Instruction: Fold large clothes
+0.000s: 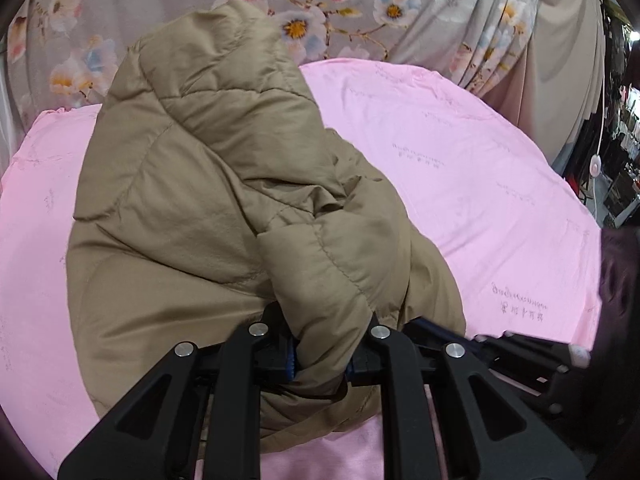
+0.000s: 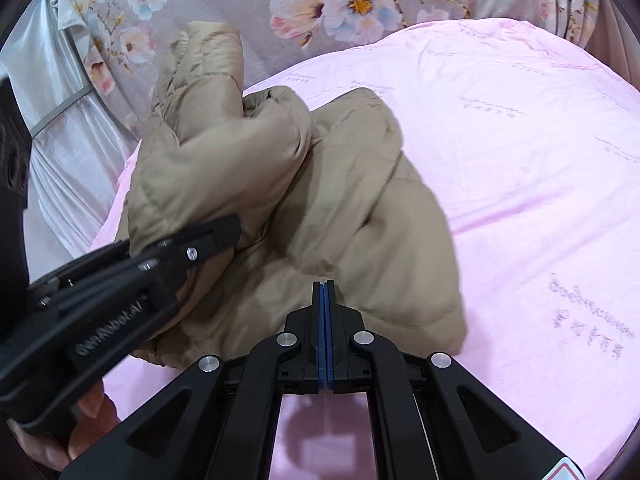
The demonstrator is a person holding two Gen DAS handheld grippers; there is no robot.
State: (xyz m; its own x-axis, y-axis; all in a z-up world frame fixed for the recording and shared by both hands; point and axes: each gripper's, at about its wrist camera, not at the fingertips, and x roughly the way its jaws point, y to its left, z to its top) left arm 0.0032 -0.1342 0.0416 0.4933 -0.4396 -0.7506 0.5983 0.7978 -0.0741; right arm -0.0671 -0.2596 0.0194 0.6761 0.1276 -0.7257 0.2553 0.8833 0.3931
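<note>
From the left wrist, the left gripper (image 1: 320, 356) is pinching a fold of the tan jacket (image 1: 224, 184), which is lying bunched on the pink sheet (image 1: 480, 184); from the right wrist, the right gripper (image 2: 325, 300) is hovering over the jacket's near edge, its blue pads pressed together on nothing.

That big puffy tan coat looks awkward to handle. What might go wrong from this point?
The left gripper pinches only a thick bunch of the tan jacket, so the slippery padding may slide out. The right gripper is shut on nothing, leaving the jacket held at one place, so it may sag into a crumpled heap. It also lies near the edge of the pink sheet and might slip off.
</note>
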